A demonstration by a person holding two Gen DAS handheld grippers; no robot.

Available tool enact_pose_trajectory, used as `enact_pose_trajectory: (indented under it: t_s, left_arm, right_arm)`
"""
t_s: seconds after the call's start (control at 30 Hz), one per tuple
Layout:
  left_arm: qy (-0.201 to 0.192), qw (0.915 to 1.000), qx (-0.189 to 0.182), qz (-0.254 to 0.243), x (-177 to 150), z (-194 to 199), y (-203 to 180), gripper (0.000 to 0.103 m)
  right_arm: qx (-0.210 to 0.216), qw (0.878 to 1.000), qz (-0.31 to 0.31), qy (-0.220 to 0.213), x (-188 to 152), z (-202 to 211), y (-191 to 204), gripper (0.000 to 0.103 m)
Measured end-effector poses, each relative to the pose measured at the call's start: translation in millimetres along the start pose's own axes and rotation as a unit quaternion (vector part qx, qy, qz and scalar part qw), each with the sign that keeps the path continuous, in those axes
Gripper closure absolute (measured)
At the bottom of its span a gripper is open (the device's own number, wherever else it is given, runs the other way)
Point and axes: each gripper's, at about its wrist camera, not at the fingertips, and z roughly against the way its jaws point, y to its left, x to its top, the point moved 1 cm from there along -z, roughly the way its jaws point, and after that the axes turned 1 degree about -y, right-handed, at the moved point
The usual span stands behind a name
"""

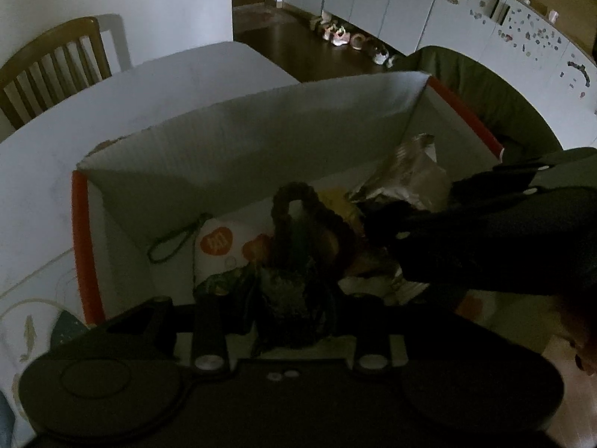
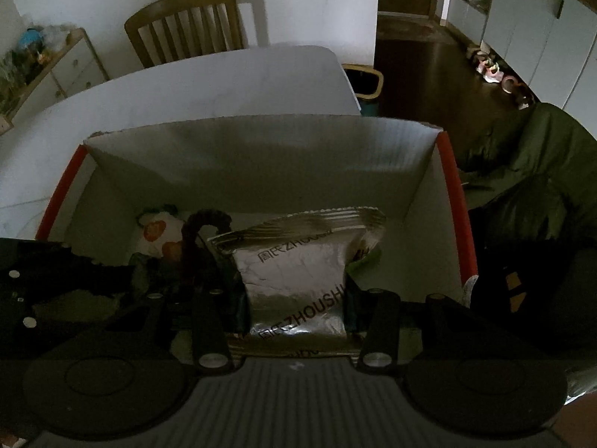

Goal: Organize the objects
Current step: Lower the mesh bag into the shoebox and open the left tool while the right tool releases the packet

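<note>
Over a white box (image 2: 261, 156), right gripper (image 2: 296, 298) fingers clamp a silver pouch (image 2: 294, 265); left gripper (image 1: 294, 298) fingers clamp a dark braided-handled bundle (image 1: 294, 261).

Silver pouch (image 2: 298, 283) upright in box (image 2: 261, 149).

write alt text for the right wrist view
The right gripper grips a silver foil pouch over an open white box with red edges on a white table; a wooden chair stands behind.
</note>
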Motion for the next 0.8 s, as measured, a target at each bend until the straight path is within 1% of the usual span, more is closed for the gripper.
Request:
enact_pose_trajectory:
  t_s: [0.1, 0.3, 0.33, 0.37, 0.4, 0.43, 0.5, 0.6, 0.67, 0.73, 0.8]
  left_arm:
    - [0.007, 1.0000, 0.003, -0.005, -1, -2, -1, 0.068]
    - [0.012, 0.9999, 0.001, 0.002, 1, -6, 0, 0.064]
    - [0.011, 0.9999, 0.001, 0.005, 1, -6, 1, 0.062]
    - [0.008, 0.9999, 0.000, 0.009, 0, -4, 1, 0.054]
    - [0.003, 0.9999, 0.000, 0.013, 0, -1, 2, 0.043]
    - [-0.003, 0.9999, 0.002, 0.016, 0, 2, 3, 0.038]
    - [-0.009, 0.9998, -0.003, 0.015, -1, 7, 2, 0.036]
    - [-0.016, 0.9998, -0.002, 0.014, -2, 14, 0, 0.034]
    - [-0.022, 0.9996, -0.004, 0.018, -3, 19, 1, 0.032]
    - [-0.039, 0.9990, -0.004, 0.022, -6, 28, 1, 0.032]
    - [-0.052, 0.9984, -0.007, 0.020, -9, 36, 0, 0.029]
  right_arm:
    - [0.005, 1.000, -0.007, 0.003, 0, -2, -3, 0.056]
    - [0.014, 1.000, -0.020, -0.005, 1, 2, -8, 0.055]
    - [0.016, 1.000, -0.021, -0.007, 1, 4, -9, 0.054]
    - [0.020, 0.999, -0.023, -0.009, 0, 5, -10, 0.053]
    - [0.022, 0.999, -0.026, -0.011, 0, 6, -11, 0.048]
    - [0.022, 0.999, -0.028, -0.014, 0, 8, -11, 0.044]
    - [0.021, 0.999, -0.030, -0.024, 1, 12, -13, 0.040]
    - [0.024, 0.999, -0.030, -0.028, 1, 16, -12, 0.038]
    - [0.024, 0.999, -0.024, -0.034, 1, 22, -10, 0.035]
    - [0.024, 0.999, -0.025, -0.039, 0, 28, -8, 0.032]
    - [0.026, 0.998, -0.027, -0.045, -1, 36, -6, 0.032]
